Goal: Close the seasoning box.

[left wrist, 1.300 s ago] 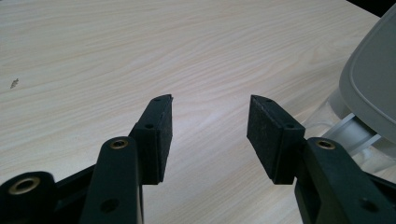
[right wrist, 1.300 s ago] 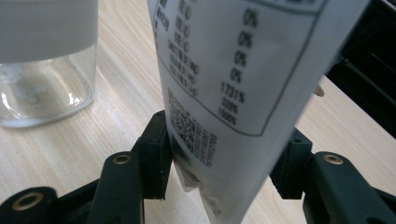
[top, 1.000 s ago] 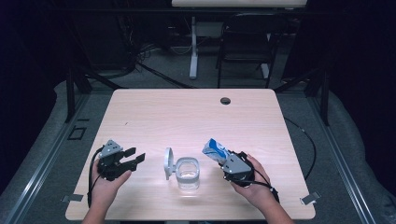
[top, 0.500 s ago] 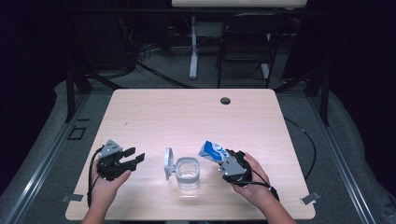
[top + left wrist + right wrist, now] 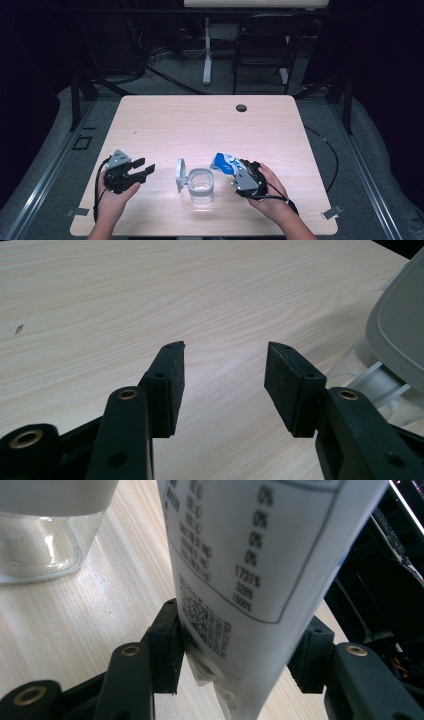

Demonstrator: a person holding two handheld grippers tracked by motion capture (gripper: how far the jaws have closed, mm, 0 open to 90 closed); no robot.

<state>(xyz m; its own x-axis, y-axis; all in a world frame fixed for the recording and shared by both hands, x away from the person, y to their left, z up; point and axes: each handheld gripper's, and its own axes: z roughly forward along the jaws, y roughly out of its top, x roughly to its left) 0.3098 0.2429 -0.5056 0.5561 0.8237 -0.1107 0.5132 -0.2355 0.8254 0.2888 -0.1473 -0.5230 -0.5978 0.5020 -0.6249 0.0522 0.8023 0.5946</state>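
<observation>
Packet held beside open jar.
Right gripper clamps the blue-and-white packet, tilted just right of the glass jar; left gripper gapes empty over the table.

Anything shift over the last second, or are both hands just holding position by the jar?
The blue-and-white packet in the right gripper has tipped slightly lower, toward the open jar; the grip on it is unchanged. The left gripper stays open and parked, and the jar and its lid have not moved.
</observation>
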